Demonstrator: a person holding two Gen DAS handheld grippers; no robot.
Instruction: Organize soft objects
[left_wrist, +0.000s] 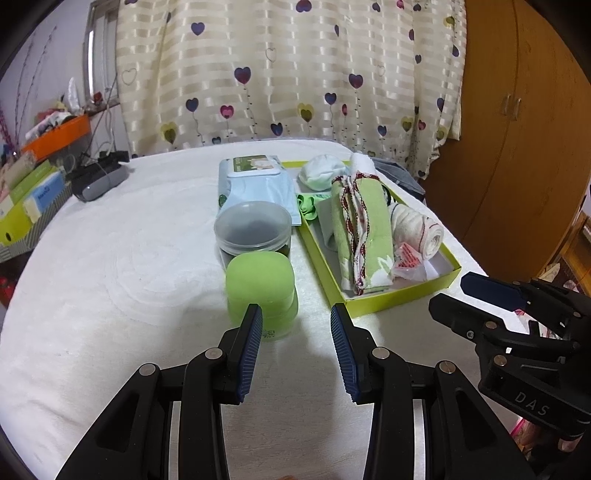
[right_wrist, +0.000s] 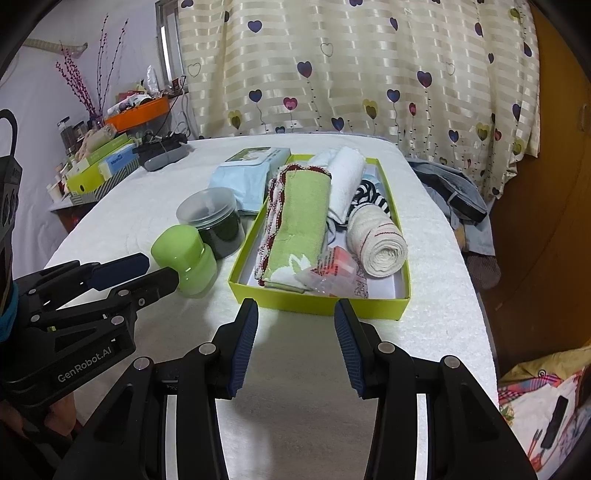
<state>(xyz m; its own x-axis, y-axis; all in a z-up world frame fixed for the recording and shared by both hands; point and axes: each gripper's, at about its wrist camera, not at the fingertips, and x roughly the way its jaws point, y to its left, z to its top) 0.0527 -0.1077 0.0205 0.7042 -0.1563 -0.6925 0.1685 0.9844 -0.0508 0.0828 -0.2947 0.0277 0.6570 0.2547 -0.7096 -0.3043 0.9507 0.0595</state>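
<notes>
Both tools hang over the near edge of a white-covered tabletop (left_wrist: 110, 240), each with its jaws apart and nothing between the blue pads. The left tool (left_wrist: 296, 354) sits just behind a green jar (left_wrist: 261, 291) — its left finger overlaps the jar's lower edge in the left wrist view, though whether it touches cannot be told. The right tool (right_wrist: 296, 347) is just short of the near wall of a lime tray (right_wrist: 321, 304), apart from it.

The soft things lie in that tray. A green towel (right_wrist: 301, 225) with a red scalloped trim runs lengthwise along the left half. Beside it, at the right, a rolled cream cloth (right_wrist: 376, 240) with thin red stripes lies with its spiral end toward the camera. Behind the roll is a striped black-and-white cloth (right_wrist: 369, 194), and behind that a folded white towel (right_wrist: 345, 177). A crinkled clear packet (right_wrist: 332, 275) with red print lies in the near part of the tray, between towel and roll. From the left wrist view a pale ball of socks (left_wrist: 320, 171) shows at the far end, and a small green fabric piece (left_wrist: 307, 206) sits at the tray's left edge.

Left of the tray, outside it, stand a clear-lidded dark jar (left_wrist: 253, 229) — touching or nearly touching the green jar in front — and a blue wipes pack (left_wrist: 255, 184) behind it. A patterned curtain (left_wrist: 288, 74) hangs beyond the tabletop.
</notes>
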